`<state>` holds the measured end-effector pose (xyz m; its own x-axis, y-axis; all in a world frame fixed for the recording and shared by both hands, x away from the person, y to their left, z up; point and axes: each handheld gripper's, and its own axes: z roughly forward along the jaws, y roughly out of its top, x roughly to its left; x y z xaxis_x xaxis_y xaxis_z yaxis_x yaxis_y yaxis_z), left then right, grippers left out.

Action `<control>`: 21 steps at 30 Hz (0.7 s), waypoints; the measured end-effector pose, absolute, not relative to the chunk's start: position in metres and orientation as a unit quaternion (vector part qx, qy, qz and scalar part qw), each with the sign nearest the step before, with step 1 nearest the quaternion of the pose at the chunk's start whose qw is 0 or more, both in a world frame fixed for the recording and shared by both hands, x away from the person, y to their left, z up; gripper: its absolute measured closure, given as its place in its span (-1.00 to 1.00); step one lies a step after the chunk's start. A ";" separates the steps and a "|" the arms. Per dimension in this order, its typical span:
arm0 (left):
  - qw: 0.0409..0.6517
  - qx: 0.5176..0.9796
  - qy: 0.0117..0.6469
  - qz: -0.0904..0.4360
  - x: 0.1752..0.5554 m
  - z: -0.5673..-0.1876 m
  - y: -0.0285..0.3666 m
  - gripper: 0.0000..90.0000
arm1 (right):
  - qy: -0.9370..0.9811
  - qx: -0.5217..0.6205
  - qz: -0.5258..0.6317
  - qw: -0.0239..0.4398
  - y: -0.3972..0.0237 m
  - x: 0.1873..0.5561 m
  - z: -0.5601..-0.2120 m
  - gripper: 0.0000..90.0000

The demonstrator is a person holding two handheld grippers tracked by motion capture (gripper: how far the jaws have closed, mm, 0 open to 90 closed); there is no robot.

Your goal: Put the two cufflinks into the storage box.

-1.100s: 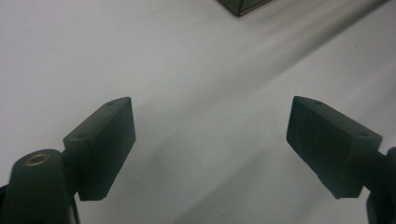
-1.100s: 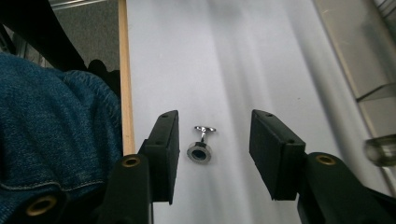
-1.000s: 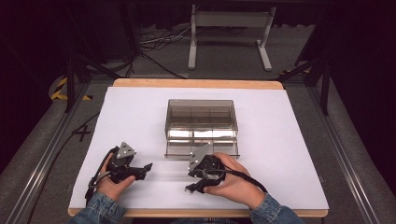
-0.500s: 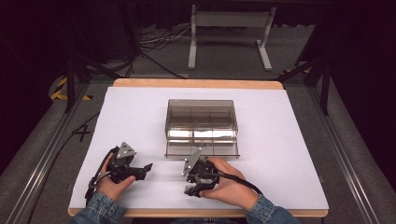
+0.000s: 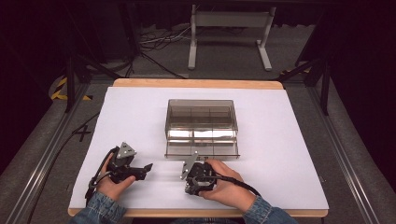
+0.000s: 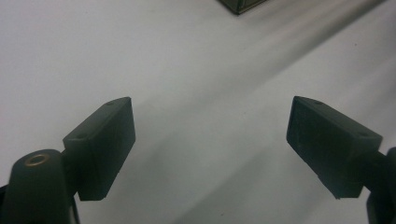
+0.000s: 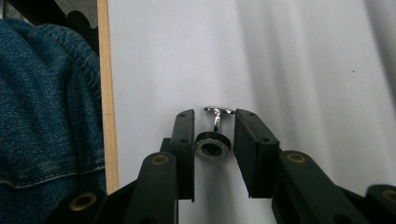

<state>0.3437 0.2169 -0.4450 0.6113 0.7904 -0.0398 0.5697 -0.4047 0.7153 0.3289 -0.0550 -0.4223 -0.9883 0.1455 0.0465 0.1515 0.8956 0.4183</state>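
we see the right tongs (image 7: 212, 135) pinching a small knurled knob with chrome stem (image 7: 213, 146), lower centre of frame, above the white surface (image 7: 303, 70); left tongs (image 6: 210, 144) spread wide.

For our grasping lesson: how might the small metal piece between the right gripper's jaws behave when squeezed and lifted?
The small metal piece looks rigid and probably light. Its round knurled disc should give some grip, yet could roll if dropped. With its thin stem, it may twist in the right gripper.

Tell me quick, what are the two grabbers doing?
Left gripper: open, holding nothing.
Right gripper: closed on a small cufflink.
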 end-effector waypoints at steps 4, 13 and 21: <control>0.356 0.824 0.414 0.153 0.343 -0.445 0.217 -0.64 | -0.975 -0.068 -0.212 -0.002 -0.054 0.327 -0.422 0.63; 0.356 0.824 0.413 0.152 0.344 -0.446 0.217 -0.64 | -0.974 -0.067 -0.215 -0.003 -0.055 0.328 -0.417 0.64; 0.355 0.824 0.414 0.152 0.344 -0.446 0.216 -0.64 | -0.975 -0.049 -0.218 -0.001 -0.059 0.327 -0.404 0.64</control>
<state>0.3440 0.2163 -0.4458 0.6113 0.7902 -0.0432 0.5738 -0.4050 0.7118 0.3272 -0.0591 -0.4044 -0.9952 0.0962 0.0192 0.0953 0.9002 0.4250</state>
